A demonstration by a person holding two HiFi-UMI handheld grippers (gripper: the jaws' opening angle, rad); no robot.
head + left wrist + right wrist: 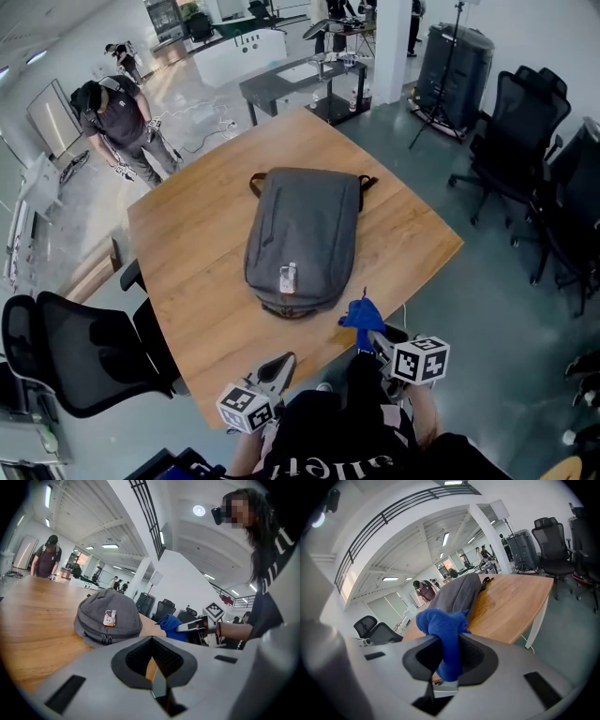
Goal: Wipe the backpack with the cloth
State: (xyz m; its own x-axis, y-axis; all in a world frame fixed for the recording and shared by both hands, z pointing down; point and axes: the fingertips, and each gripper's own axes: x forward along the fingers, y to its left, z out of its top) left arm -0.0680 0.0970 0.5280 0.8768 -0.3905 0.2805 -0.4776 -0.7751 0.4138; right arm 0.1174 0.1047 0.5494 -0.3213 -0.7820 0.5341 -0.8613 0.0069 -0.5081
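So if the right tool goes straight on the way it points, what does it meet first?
Probably the backpack, at its near end; the cloth in the right tool would touch it first. Depth is unclear.

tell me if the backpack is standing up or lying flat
Lying flat. The backpack rests full length on the table, with its front side and small tag facing up.
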